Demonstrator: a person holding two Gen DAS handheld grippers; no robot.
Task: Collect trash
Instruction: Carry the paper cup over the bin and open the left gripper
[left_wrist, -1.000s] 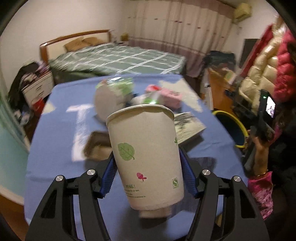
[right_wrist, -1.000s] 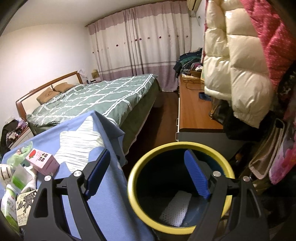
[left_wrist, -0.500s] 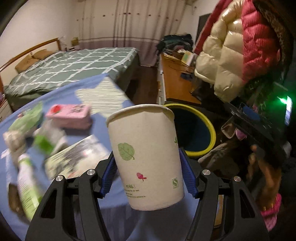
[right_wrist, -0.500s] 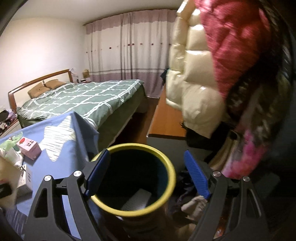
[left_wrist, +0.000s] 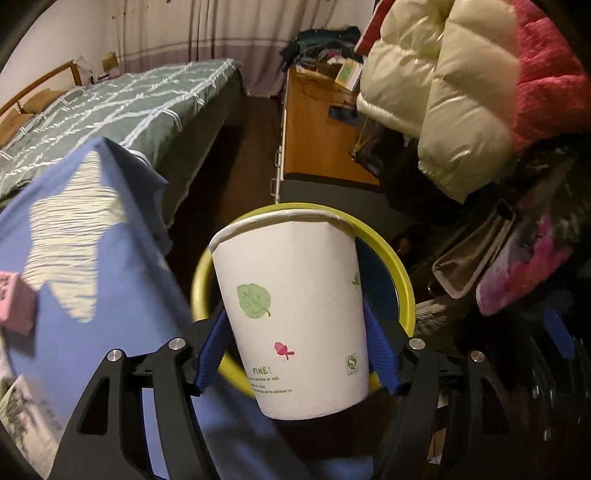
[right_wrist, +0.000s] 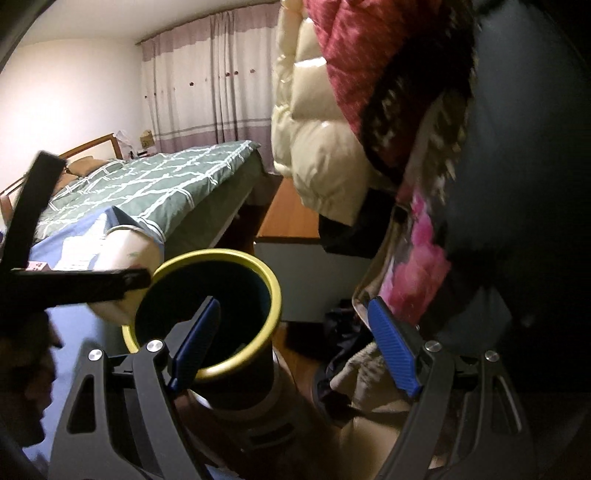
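Note:
My left gripper (left_wrist: 295, 347) is shut on a white paper cup (left_wrist: 295, 314) printed with a green leaf and holds it upright in front of the yellow-rimmed dark trash bin (left_wrist: 395, 273), at the edge of the blue-clothed table (left_wrist: 110, 295). In the right wrist view the cup (right_wrist: 125, 258) and the left gripper's black frame (right_wrist: 74, 284) show just left of the bin (right_wrist: 273, 291). My right gripper (right_wrist: 291, 347) is open and empty, its left finger over the bin's mouth.
A pink carton (left_wrist: 14, 299) and a printed paper packet (left_wrist: 22, 410) lie on the table at left. A green-quilted bed (left_wrist: 129, 107) stands behind. A wooden desk (left_wrist: 317, 129) and hanging padded coats (left_wrist: 461, 85) crowd the right. Clothes lie on the floor (right_wrist: 362, 373) by the bin.
My left gripper has swung right with the cup, from above the table's trash to in front of the bin. My right gripper has shifted right, so the bin now sits at its left finger.

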